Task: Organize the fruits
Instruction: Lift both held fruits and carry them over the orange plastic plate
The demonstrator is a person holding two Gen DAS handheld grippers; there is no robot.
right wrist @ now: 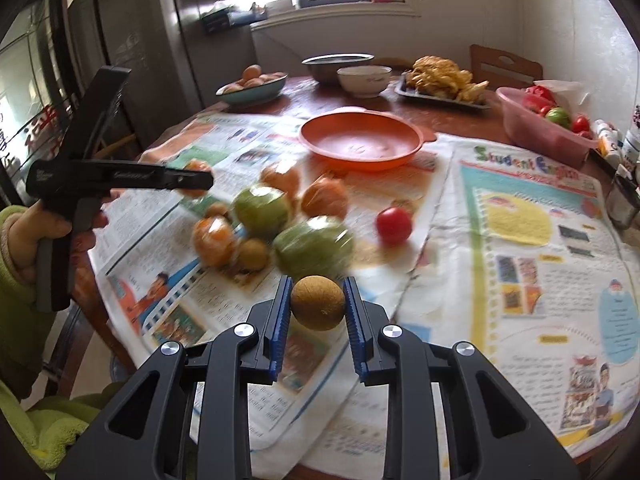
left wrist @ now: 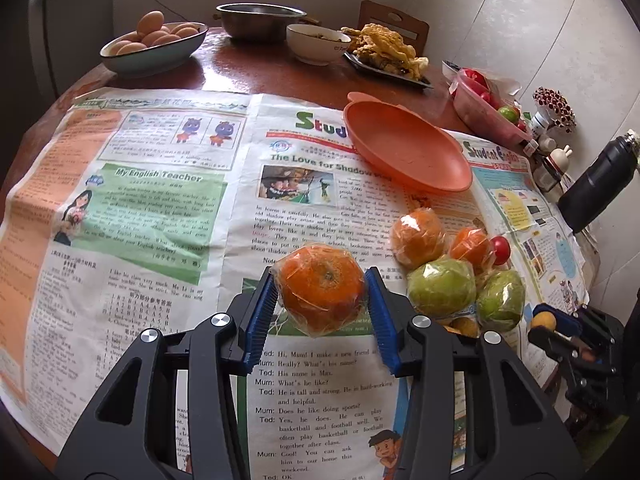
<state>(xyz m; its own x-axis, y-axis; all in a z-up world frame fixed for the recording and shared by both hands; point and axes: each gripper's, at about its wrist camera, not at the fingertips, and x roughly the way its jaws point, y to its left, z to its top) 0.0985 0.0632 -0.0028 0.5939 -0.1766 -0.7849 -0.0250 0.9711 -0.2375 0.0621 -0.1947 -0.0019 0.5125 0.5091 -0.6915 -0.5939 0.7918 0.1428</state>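
My left gripper (left wrist: 320,276) is shut on a plastic-wrapped orange (left wrist: 322,294), held just above the newspaper. To its right lies the pile: two more wrapped oranges (left wrist: 418,238), two green apples (left wrist: 442,288) and a red tomato (left wrist: 500,250). An empty orange plate (left wrist: 404,148) sits beyond them. My right gripper (right wrist: 318,284) is shut on a small round brown fruit (right wrist: 318,303), lifted in front of the pile (right wrist: 260,208). In the right wrist view the plate (right wrist: 360,140) lies behind the fruit, and the left gripper (right wrist: 196,180) shows at the left in a hand with a green sleeve.
Newspaper (left wrist: 160,200) covers the round wooden table. At the back stand a bowl of eggs (left wrist: 154,42), a metal bowl (left wrist: 260,20), a white bowl (left wrist: 318,44) and a tray of fried food (left wrist: 388,52). A pink basin of tomatoes (left wrist: 486,108) and a black bottle (left wrist: 596,182) sit right.
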